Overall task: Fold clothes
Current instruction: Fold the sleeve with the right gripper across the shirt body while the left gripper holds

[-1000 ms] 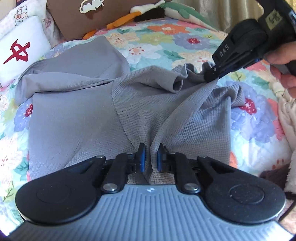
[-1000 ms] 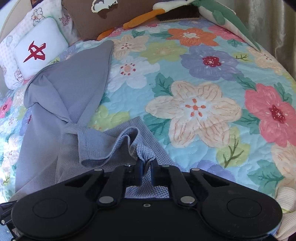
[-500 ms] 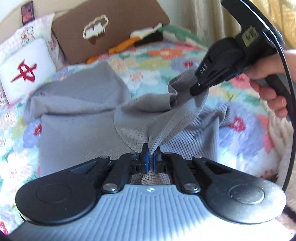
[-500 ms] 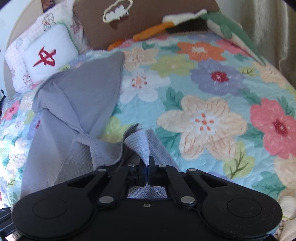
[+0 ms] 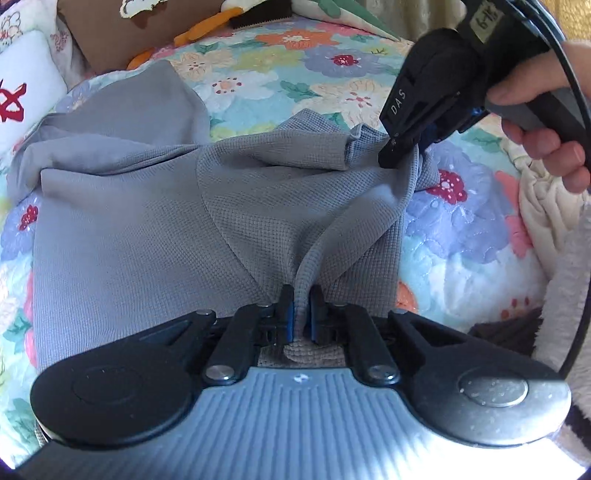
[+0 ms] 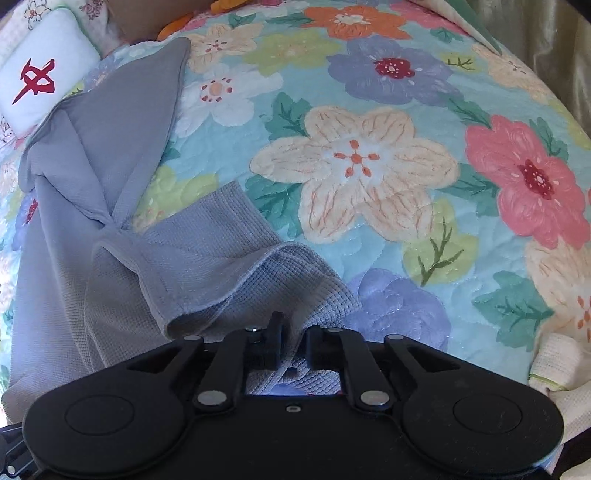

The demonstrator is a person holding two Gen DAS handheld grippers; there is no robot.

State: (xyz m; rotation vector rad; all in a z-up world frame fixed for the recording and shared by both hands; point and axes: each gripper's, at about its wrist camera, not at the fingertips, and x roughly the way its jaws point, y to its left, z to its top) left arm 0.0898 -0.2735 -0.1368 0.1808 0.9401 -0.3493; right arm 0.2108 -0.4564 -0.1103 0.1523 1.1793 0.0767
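Note:
A grey waffle-knit garment [image 5: 147, 221] lies spread on a floral quilt [image 5: 461, 229]. My left gripper [image 5: 302, 310] is low over its near hem, jaws slightly apart with a ridge of the cloth standing between them. My right gripper [image 5: 404, 155] sits at the garment's far right corner, tips down on the cloth. In the right wrist view the garment [image 6: 203, 266] runs left, and the right gripper [image 6: 293, 343] has its jaws parted with the corner fold lying loose between them.
The quilt [image 6: 369, 166] covers the bed. A white pillow with a red mark [image 6: 40, 77] lies at the far left. A brown cushion [image 5: 110, 29] and plush toys are at the head. A cream blanket [image 5: 546, 206] lies at the right edge.
Both grippers came down from a lifted position, laying the folded cloth flat on the garment. Both sets of jaws have opened from a tight pinch.

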